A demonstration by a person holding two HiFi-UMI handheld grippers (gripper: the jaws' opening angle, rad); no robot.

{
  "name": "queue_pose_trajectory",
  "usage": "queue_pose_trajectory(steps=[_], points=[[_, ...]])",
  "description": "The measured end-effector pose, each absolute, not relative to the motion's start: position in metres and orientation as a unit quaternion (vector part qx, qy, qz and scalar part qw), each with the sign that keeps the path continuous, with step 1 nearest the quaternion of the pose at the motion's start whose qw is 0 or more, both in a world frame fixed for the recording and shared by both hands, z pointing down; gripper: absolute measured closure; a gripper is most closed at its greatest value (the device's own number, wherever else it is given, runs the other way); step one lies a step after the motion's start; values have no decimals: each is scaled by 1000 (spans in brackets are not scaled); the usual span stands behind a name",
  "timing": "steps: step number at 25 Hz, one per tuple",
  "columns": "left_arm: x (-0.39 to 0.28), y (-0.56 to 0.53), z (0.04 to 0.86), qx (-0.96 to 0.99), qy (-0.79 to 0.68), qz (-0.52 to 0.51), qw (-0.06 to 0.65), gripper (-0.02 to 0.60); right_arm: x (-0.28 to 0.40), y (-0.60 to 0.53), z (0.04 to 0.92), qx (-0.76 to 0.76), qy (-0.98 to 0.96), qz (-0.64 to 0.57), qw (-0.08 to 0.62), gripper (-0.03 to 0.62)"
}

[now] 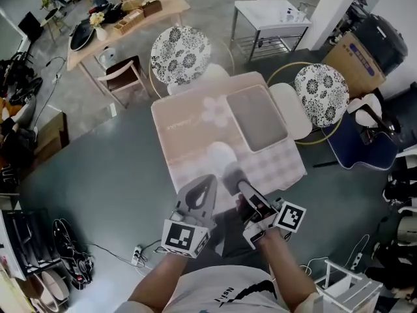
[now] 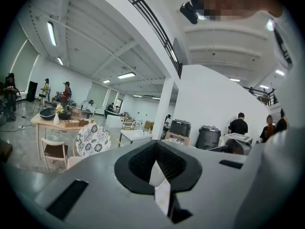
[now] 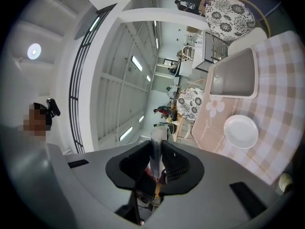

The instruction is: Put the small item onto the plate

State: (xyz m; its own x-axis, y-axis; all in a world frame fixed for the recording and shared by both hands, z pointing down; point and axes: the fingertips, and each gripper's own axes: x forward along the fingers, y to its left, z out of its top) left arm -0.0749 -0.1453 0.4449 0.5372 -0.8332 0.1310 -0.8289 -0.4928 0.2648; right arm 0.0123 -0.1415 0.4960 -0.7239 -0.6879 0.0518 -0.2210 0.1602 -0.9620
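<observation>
A white round plate [image 3: 241, 131] lies on the checked tablecloth [image 3: 281, 104]; in the head view the plate [image 1: 220, 155] shows pale and blurred near the table's front. My right gripper [image 3: 156, 162] is shut on a small pale item [image 3: 156, 147] that sticks up between its jaws, with red and yellow parts lower down. In the head view the right gripper [image 1: 236, 180] hovers over the table's front edge, just right of the plate. My left gripper [image 1: 203, 186] is beside it; in the left gripper view this gripper [image 2: 160, 187] points out into the room with its jaws together and nothing in them.
A grey rectangular tray [image 1: 255, 117] sits on the table behind the plate. Two flower-patterned chairs [image 1: 180, 54] [image 1: 320, 94] stand at the far side. Further off are a wooden table [image 1: 124, 18] and a white trolley [image 1: 270, 15]. Cables [image 1: 98, 253] lie on the floor.
</observation>
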Motion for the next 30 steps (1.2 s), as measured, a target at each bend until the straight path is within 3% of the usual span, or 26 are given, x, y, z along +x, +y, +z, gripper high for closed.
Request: queue_pose_trajectory(steps=[19, 30], points=[[-59, -207, 600, 854, -479, 37, 197, 575, 26, -189, 703, -364, 667, -632, 152, 510], [-56, -218, 639, 851, -482, 45, 205, 575, 24, -189, 760, -391, 633, -658, 113, 510]])
